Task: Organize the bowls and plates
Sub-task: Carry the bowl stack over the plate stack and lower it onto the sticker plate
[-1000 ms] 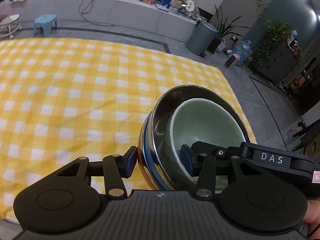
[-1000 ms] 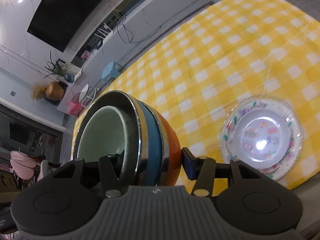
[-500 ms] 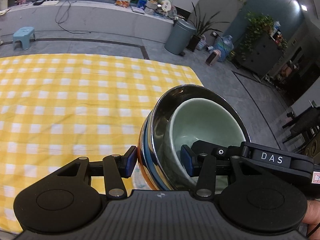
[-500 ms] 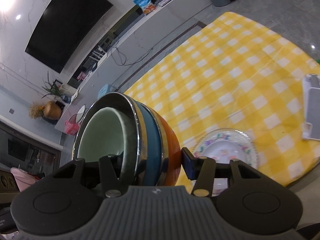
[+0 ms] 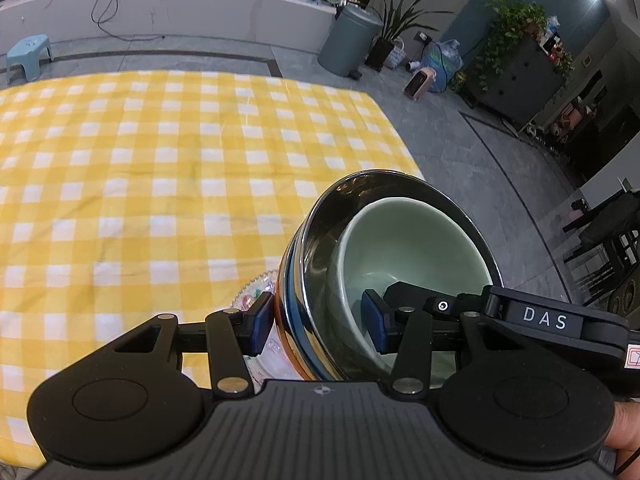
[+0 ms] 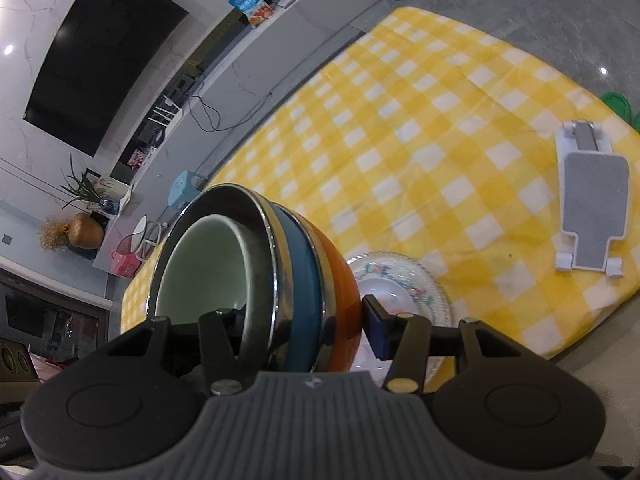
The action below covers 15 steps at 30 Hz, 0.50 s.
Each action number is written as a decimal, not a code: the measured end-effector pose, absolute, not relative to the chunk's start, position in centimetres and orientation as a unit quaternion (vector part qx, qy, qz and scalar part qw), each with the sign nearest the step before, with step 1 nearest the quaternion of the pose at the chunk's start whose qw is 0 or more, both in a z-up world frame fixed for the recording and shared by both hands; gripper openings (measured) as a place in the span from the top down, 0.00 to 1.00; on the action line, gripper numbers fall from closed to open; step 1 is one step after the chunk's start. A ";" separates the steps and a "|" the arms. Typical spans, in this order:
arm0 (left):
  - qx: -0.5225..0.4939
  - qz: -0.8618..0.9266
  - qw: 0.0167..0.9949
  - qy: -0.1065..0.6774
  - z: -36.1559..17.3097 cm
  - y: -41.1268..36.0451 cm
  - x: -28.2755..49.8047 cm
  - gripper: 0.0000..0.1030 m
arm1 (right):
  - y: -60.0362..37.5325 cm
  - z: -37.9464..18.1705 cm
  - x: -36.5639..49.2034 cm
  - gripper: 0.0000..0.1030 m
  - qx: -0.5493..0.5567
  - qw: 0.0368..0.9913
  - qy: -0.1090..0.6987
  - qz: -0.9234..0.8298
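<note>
Yellow and white checked cloth covers a table, and above its near edge a nested stack of bowls is held tilted on its side between two hand-held tongs. The stack has an orange bowl on the outside, a blue bowl inside that, then a shiny steel bowl, and a pale green bowl in the middle. The left gripper is partly closed over the near wall of the stack, one blue-padded finger against the orange outside and the other inside the green bowl. The right gripper grips the opposite wall the same way, its right finger against the orange side and its left finger tucked within the bowls; in the left wrist view it shows as a black arm marked DAS reaching into the green bowl. Directly beneath the stack, on the cloth, lies a clear glass plate with a flowered rim, partly hidden by the bowls. Whether the bowls touch the plate cannot be told. Well to the right, near the cloth's edge, a white and grey folding stand lies flat. Beyond the table stand a grey bin, a small blue stool and potted plants
</note>
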<state>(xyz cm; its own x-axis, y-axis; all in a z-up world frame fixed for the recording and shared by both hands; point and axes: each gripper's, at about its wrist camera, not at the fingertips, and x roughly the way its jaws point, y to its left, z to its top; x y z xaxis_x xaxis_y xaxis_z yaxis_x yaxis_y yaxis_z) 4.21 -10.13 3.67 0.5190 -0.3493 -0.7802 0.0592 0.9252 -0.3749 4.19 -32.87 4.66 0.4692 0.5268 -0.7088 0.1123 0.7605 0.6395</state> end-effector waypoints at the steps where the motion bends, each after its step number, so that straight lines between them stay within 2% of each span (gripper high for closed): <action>1: -0.151 -0.119 0.857 0.478 3.3 -10.3 4.3 0.47 | -33.0 4.3 4.3 0.51 0.321 0.793 0.501 0.129; 15: -0.154 -0.114 0.841 0.506 0.0 -10.0 4.8 0.47 | -32.5 0.2 5.2 0.51 0.319 0.774 0.534 0.117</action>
